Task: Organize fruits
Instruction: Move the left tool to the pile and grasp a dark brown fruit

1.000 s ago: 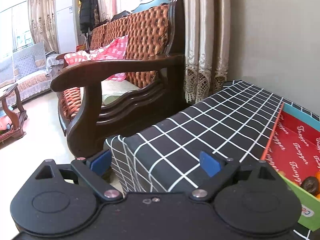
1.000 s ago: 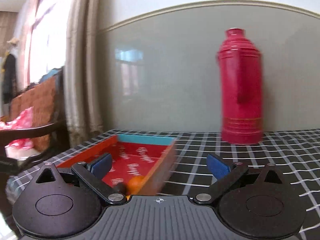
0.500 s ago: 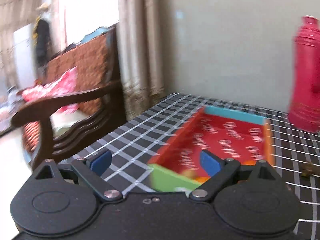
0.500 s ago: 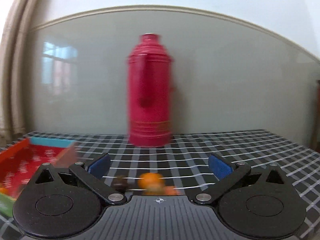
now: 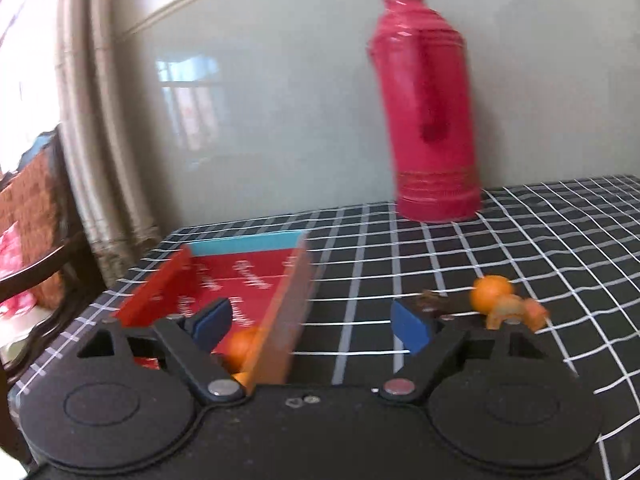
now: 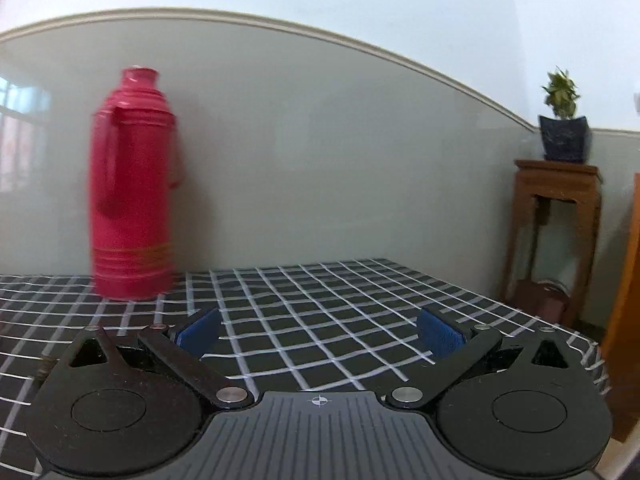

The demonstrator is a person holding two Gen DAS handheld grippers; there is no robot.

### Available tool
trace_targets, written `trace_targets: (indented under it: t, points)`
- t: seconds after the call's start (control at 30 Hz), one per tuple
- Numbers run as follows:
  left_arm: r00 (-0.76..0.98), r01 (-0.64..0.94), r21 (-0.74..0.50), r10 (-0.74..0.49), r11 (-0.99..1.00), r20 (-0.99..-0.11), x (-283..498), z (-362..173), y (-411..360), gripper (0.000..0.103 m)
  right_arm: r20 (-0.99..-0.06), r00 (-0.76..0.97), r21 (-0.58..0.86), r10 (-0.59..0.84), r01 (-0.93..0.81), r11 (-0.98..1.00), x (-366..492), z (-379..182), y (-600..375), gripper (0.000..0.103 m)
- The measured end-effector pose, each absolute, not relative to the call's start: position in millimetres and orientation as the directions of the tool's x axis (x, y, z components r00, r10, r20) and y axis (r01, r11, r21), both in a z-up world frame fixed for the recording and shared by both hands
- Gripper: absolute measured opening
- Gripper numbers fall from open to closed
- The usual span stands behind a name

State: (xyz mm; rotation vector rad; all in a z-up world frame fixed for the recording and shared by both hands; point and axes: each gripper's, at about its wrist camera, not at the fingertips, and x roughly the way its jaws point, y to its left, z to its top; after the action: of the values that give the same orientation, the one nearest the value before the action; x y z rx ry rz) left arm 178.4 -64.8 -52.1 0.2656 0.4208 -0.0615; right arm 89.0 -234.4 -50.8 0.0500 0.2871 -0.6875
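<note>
The left gripper (image 5: 312, 322) hangs low over the checked tablecloth (image 5: 400, 264) with its jaws spread wide and nothing between the blue pads (image 5: 410, 326). Its left finger sits in front of the red box (image 5: 224, 276), whose orange side wall falls in the gap between the fingers. Inside the box, at the near end against that wall, lies an orange (image 5: 242, 346). Right of the box, out on the cloth, sits another orange (image 5: 491, 294) touching a blurred orange piece (image 5: 516, 312), with a dark object just beside them that is too blurred to name. The red flask (image 5: 426, 108) stands behind, near the wall.

The right gripper (image 6: 318, 330) is likewise wide open and empty, right of the flask (image 6: 134, 188), over bare cloth (image 6: 320, 292).
</note>
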Motion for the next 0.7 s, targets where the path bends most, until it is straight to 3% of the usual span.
trace_targets:
  t: [0.2, 0.7]
  points:
    - [0.88, 0.183, 0.221, -0.059, 0.958, -0.471, 194.2, -67.7, -87.1, 0.065, -0.298, 0.726, -0.002, -0.619, 0.648, 0.762, 75.9, -51.3, -256.6, 0.103]
    - [0.807, 0.265, 0.122, -0.151, 0.956, -0.571, 229.0, -90.2, -107.5, 0.053, -0.322, 0.708, 0.004, -0.628, 0.665, 0.747, 80.5, -52.6, -265.9, 0.103]
